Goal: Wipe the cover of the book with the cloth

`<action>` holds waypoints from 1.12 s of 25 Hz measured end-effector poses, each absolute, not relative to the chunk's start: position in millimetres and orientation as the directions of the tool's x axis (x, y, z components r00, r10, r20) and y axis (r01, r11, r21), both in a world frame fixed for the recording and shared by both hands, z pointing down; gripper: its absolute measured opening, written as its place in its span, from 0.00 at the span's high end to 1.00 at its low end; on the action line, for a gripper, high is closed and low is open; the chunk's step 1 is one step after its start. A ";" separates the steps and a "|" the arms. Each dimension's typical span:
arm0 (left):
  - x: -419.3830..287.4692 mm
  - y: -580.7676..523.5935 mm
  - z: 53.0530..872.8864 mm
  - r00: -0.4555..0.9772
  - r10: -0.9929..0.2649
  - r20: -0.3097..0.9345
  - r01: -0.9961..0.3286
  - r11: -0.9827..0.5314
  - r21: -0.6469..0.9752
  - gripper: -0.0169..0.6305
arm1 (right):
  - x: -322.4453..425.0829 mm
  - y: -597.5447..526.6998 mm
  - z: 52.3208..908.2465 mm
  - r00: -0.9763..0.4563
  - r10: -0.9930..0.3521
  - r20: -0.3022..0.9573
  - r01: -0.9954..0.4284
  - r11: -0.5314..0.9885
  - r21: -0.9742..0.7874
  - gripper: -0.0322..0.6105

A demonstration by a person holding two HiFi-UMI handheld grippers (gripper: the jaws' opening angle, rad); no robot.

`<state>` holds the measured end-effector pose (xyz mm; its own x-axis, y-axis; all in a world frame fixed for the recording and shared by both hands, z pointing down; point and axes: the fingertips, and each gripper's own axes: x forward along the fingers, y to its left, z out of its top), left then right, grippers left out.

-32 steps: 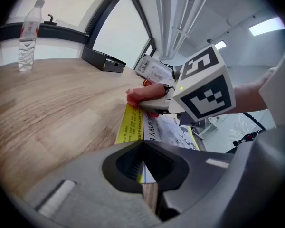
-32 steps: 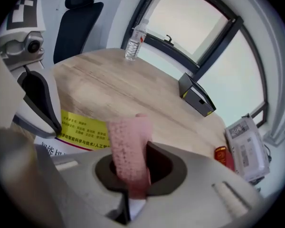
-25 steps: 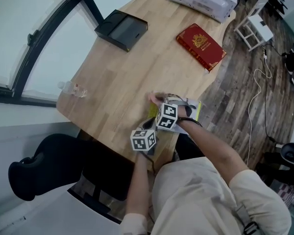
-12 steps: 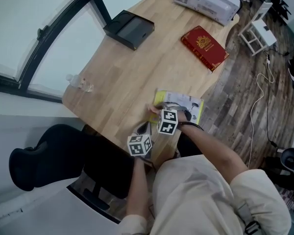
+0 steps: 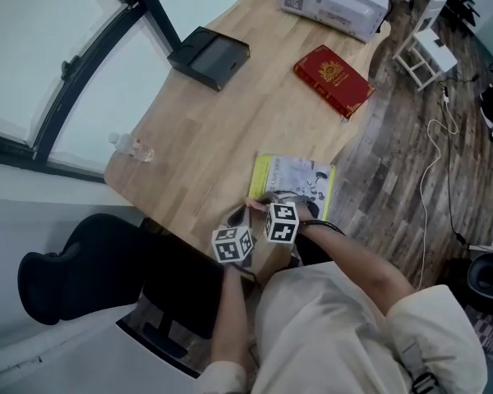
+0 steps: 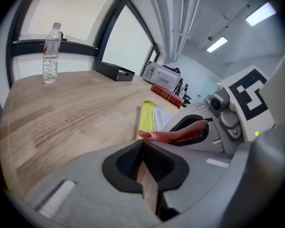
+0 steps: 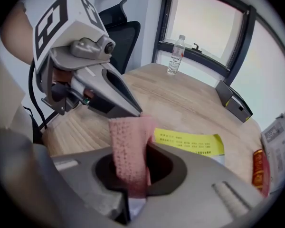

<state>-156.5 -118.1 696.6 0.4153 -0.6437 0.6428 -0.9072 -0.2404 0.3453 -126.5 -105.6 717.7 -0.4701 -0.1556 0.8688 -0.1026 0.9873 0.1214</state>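
On wooden table (image 5: pixel 230 113) by window (image 5: pixel 33 48): right gripper (image 7: pixel 133 194) pinches cloth (image 7: pixel 129 146); left gripper (image 6: pixel 145 175) closed.

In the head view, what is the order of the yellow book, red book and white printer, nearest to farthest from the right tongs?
1. Yellow book, right beside the right tongs.
2. Red book, farther up the table.
3. White printer, at the far end.

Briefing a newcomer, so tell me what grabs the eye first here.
The pink cloth pinched in the right gripper, over the near edge of the table. Next comes the yellow-and-white book lying at that edge, then the red book toward the far end.
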 end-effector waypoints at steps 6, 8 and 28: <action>-143.8 -122.1 697.8 0.423 -0.632 0.649 -0.905 -0.255 0.341 0.96 | -107.5 -109.2 718.5 -0.469 -0.151 0.870 -0.116 0.987 0.109 0.90; -139.6 -122.6 699.8 0.425 -0.625 0.655 -0.904 -0.258 0.341 0.96 | -101.1 -114.4 718.7 -0.465 -0.156 0.871 -0.124 0.986 0.111 0.90; -130.7 -138.6 715.1 0.421 -0.548 0.723 -0.906 -0.294 0.305 0.96 | -53.0 -218.3 722.1 -0.409 -0.278 0.869 -0.258 0.949 0.182 0.90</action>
<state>-130.7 -138.6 715.1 0.4212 -0.5481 0.7226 -0.9058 -0.2943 0.3048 -53.0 -218.3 722.1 -0.4086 -0.2780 0.8694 -0.2579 0.9488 0.1822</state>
